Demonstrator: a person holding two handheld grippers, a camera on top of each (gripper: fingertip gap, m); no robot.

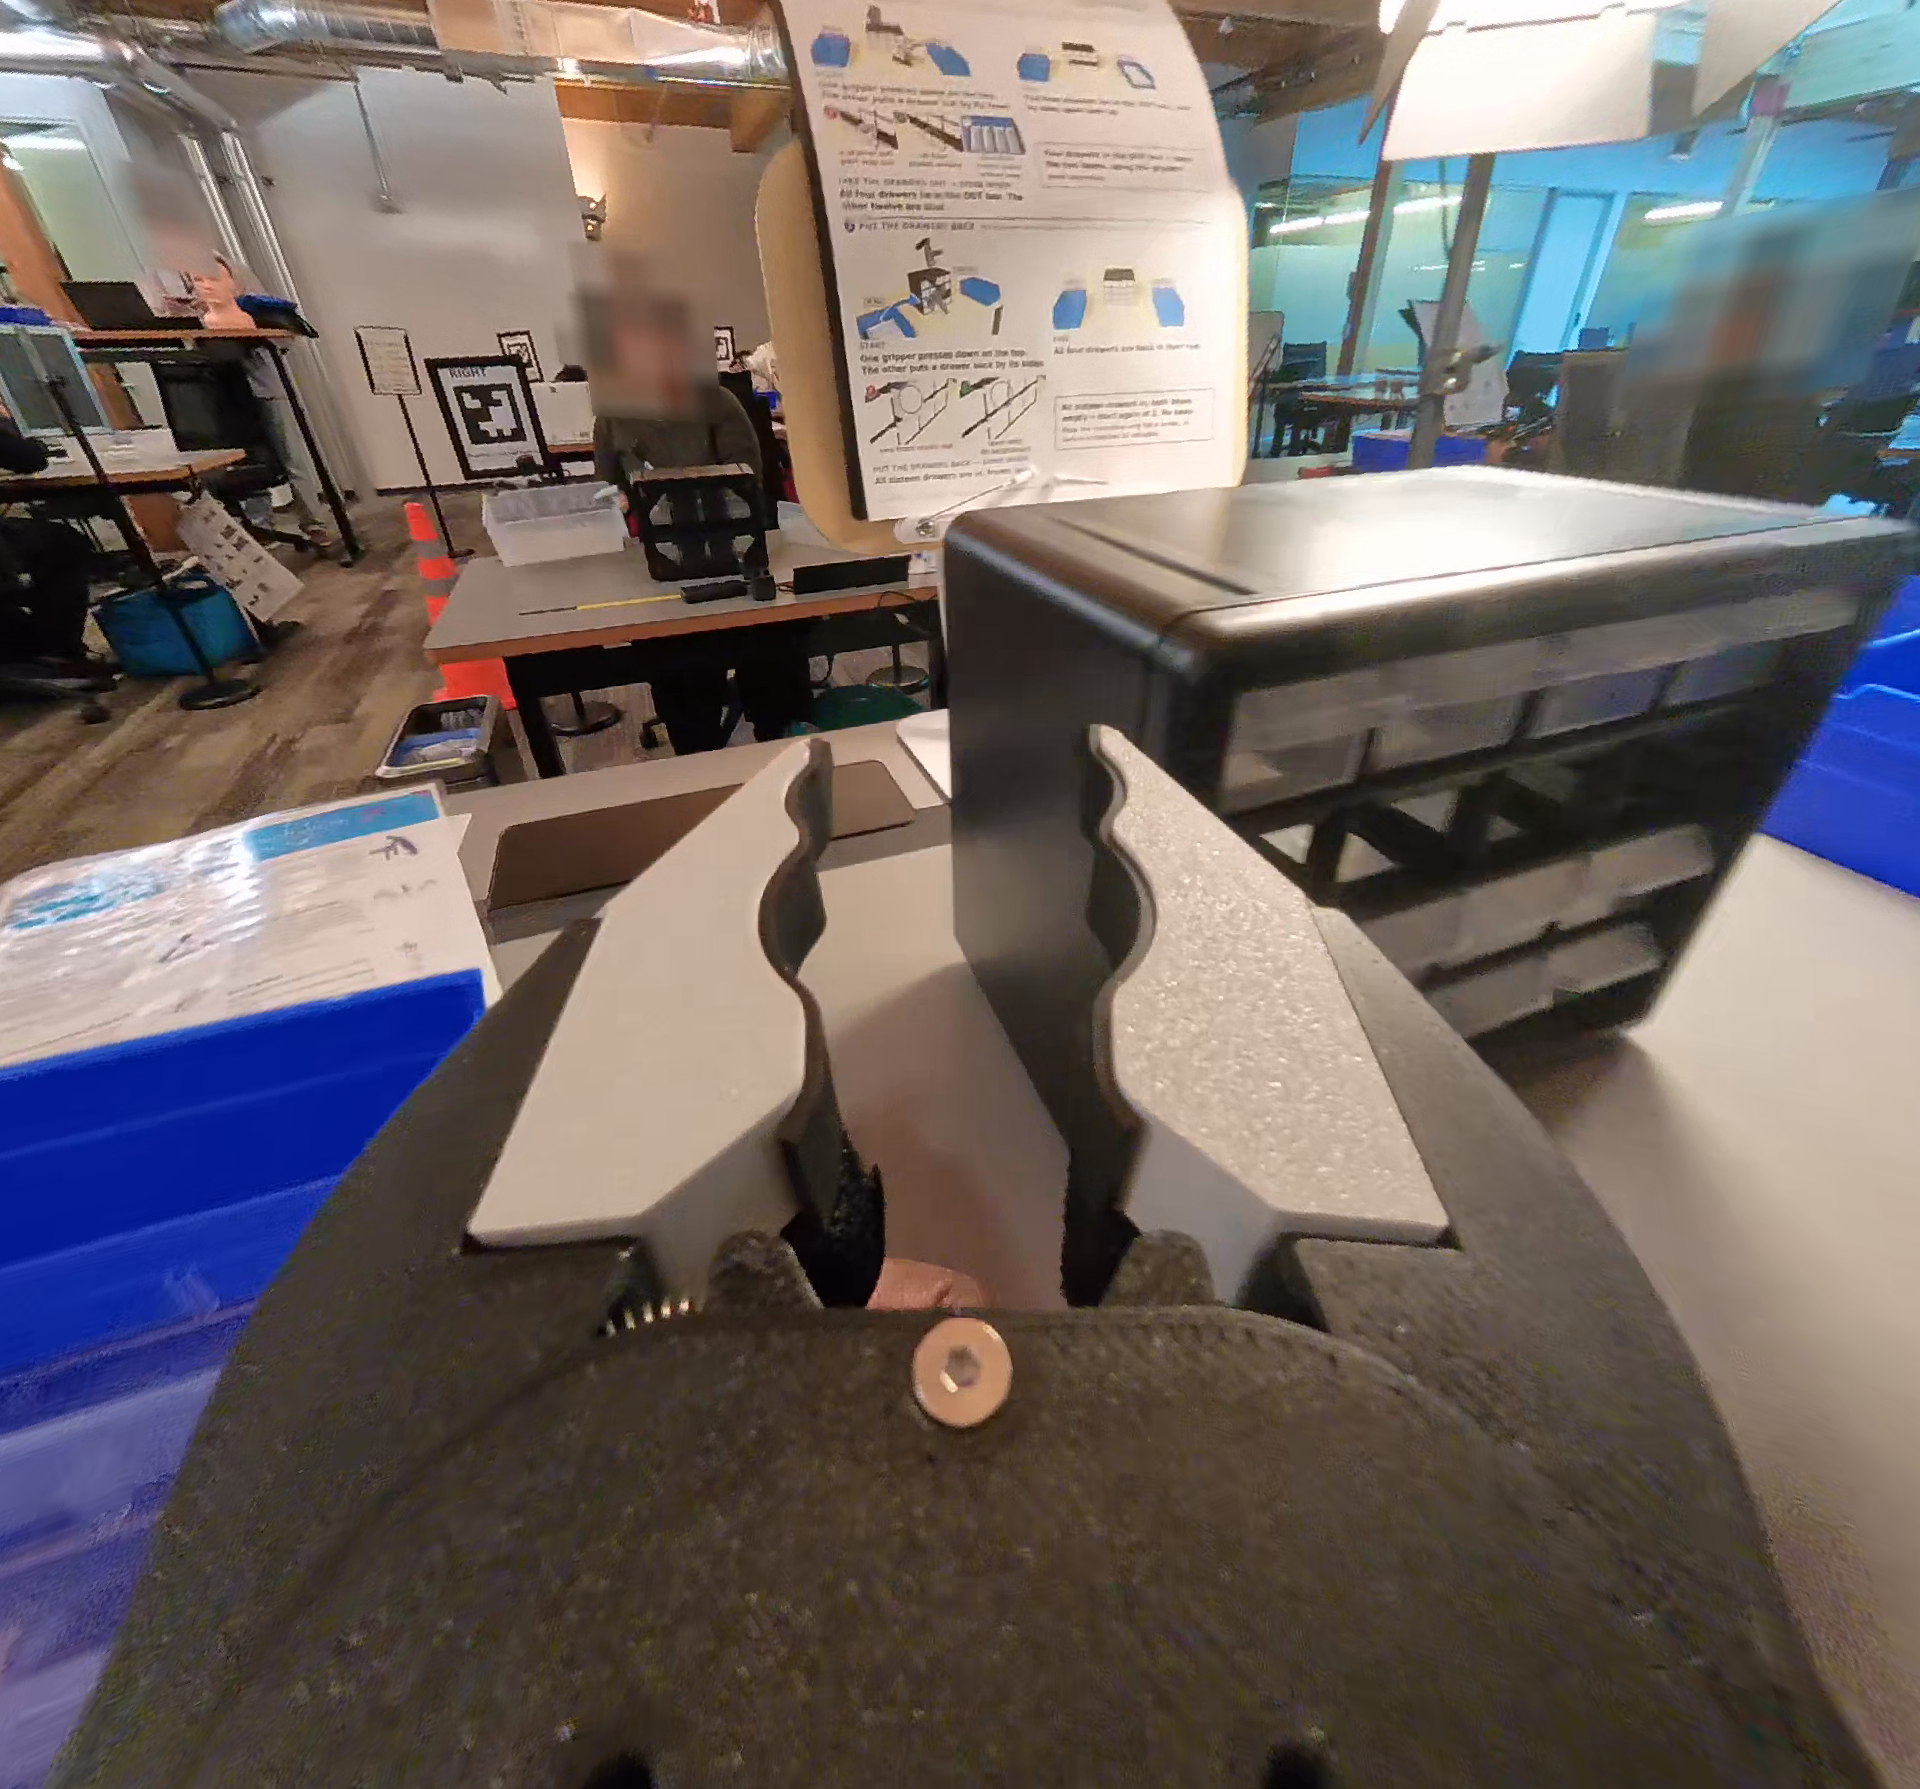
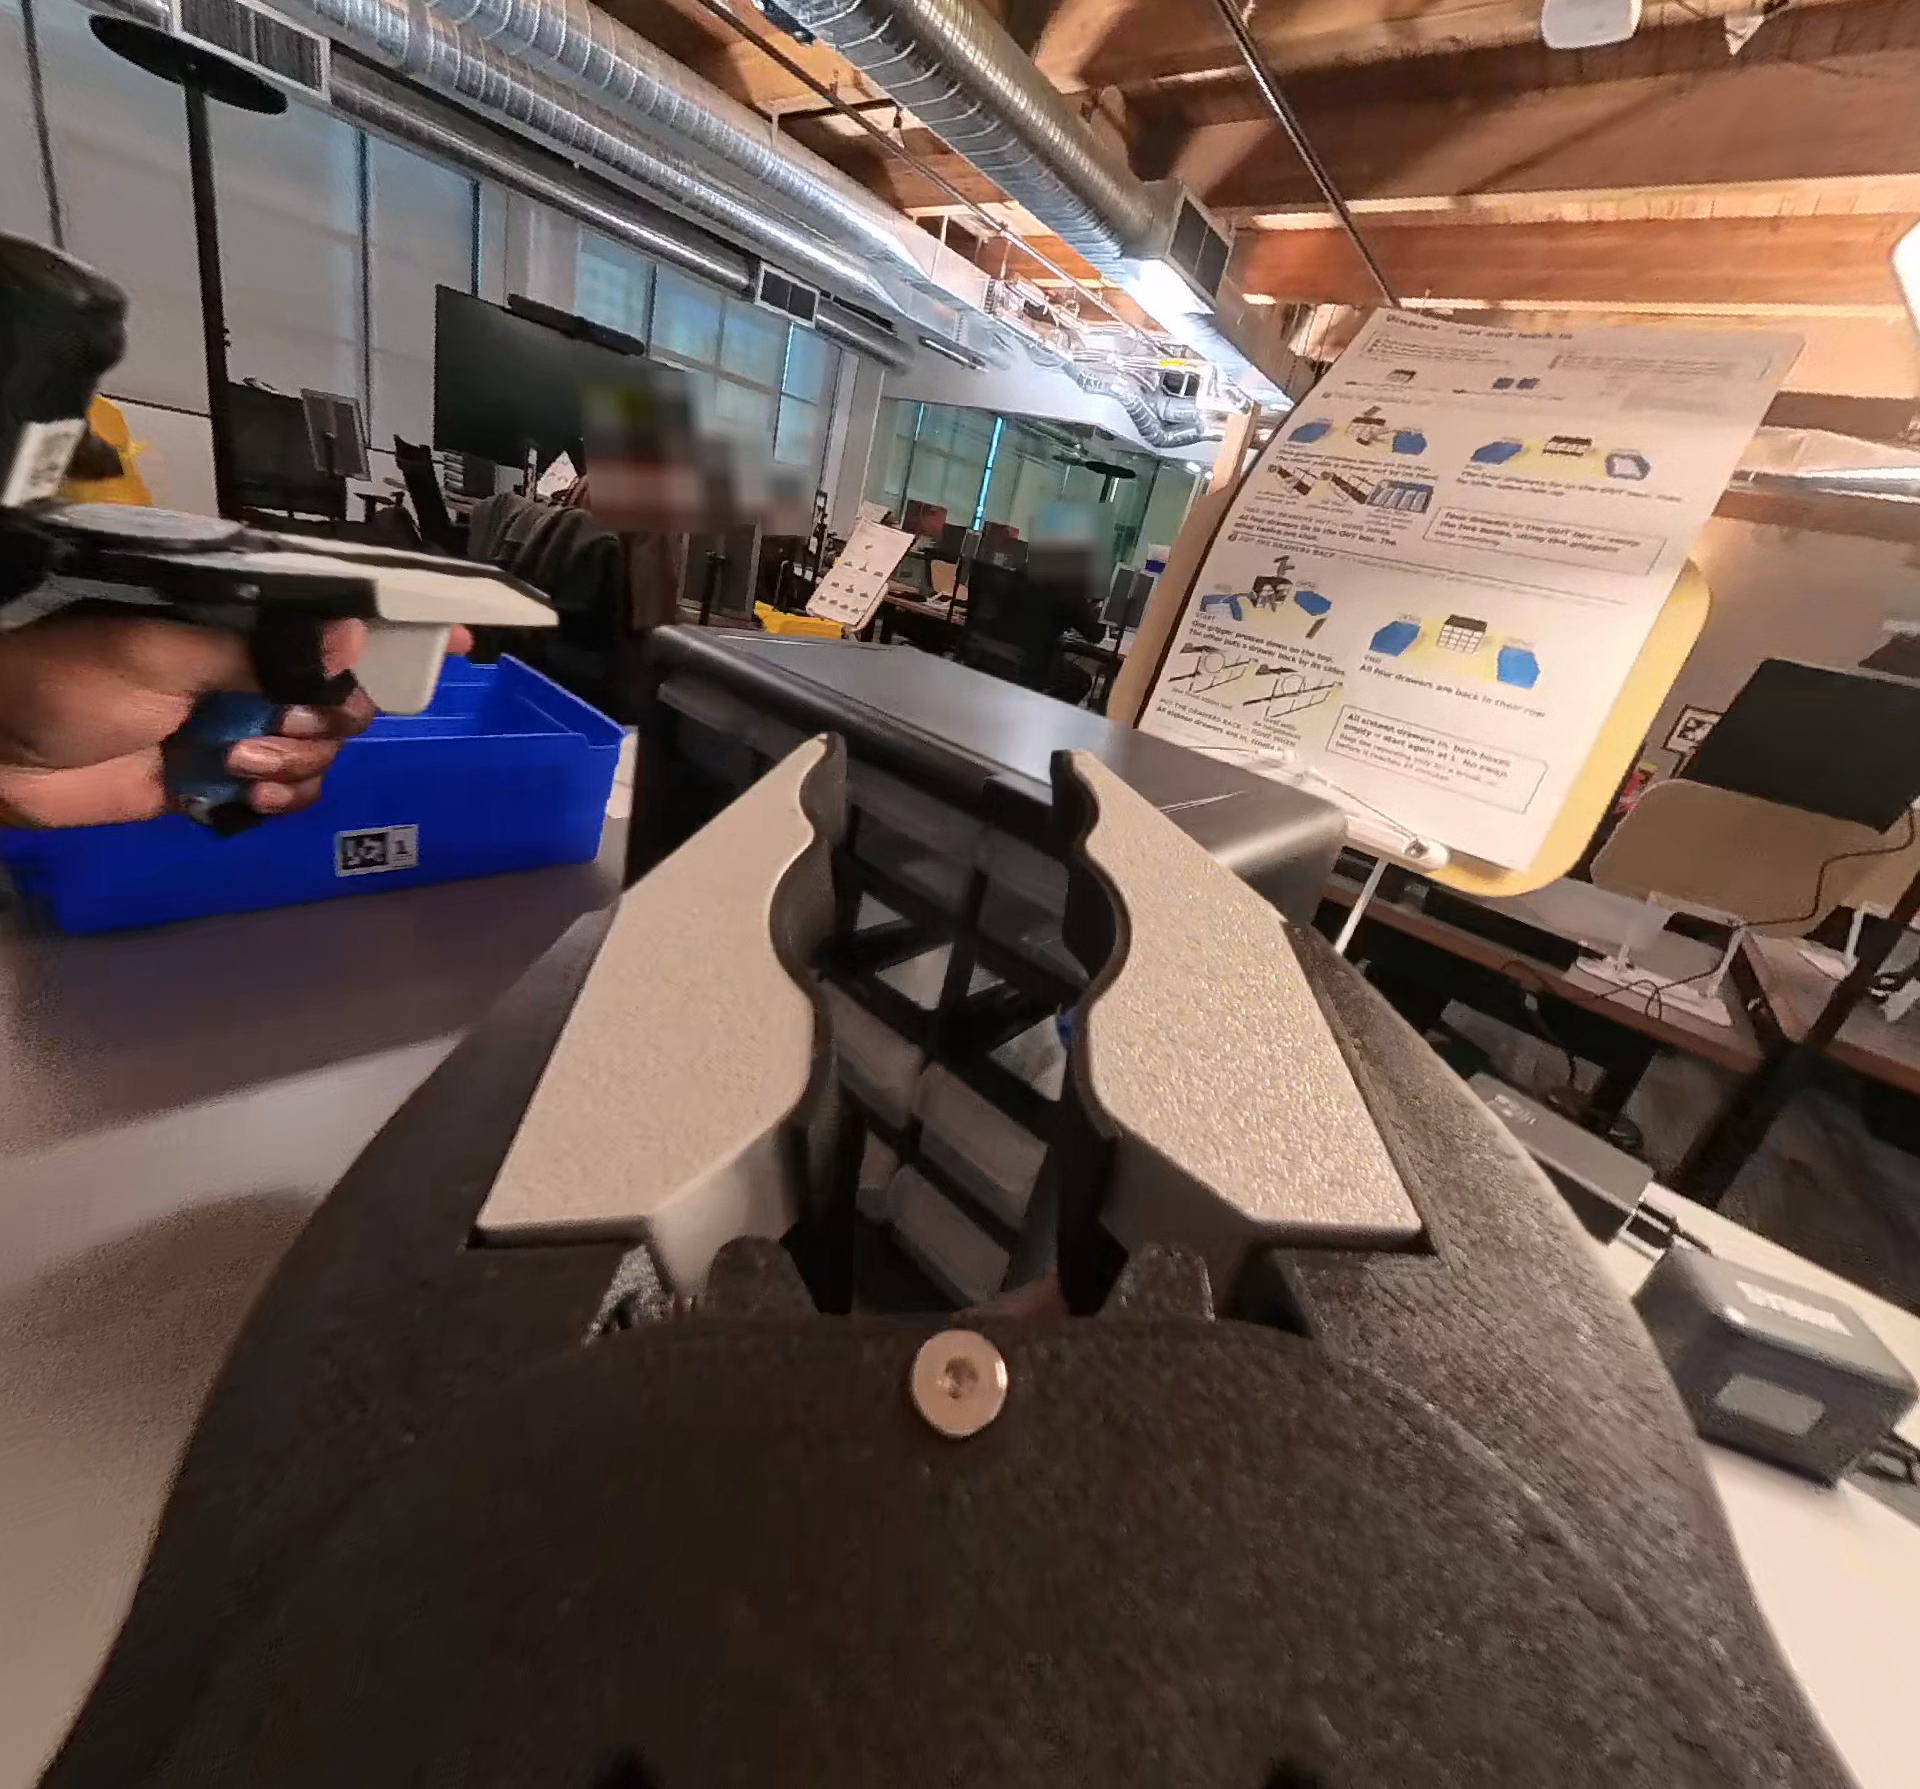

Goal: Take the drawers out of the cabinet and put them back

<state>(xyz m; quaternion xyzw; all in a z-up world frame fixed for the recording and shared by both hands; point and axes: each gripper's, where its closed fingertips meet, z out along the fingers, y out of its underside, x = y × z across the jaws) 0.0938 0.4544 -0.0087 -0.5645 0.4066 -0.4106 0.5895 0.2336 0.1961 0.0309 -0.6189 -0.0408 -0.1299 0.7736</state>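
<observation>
The black cabinet (image 1: 1351, 659) stands on the grey table (image 1: 1714, 1168), between two blue bins: one at the left (image 2: 343, 804) and another whose edge shows at the far right (image 1: 1860, 752). Its front holds rows of clear drawers (image 1: 1455, 731), though the middle row looks partly vacant, with bare black framing showing; motion blur makes a count unsafe.

The left gripper (image 1: 956, 804) hovers beside the cabinet's left wall, its jaws apart and nothing between them but table and that wall. The right gripper (image 2: 940, 794) faces the drawer front from just below the top edge, its jaws likewise spread and holding nothing; the drawers lie beyond its fingertips, not between the pads.

From here, the likely trouble is the cabinet itself. It is light and unbraced, so pulling a drawer by its front could drag or tip the whole box if the other gripper is not pressing on top. A slanted approach could also catch the frame instead of a drawer.

Much is hidden: the cabinet's lower rows sit behind the right gripper's fingers (image 2: 675, 1012), the left bin's contents are masked by the hand (image 2: 125, 731) holding the left gripper, and the instruction sheet (image 2: 1475, 576) behind blocks the table's far side.
</observation>
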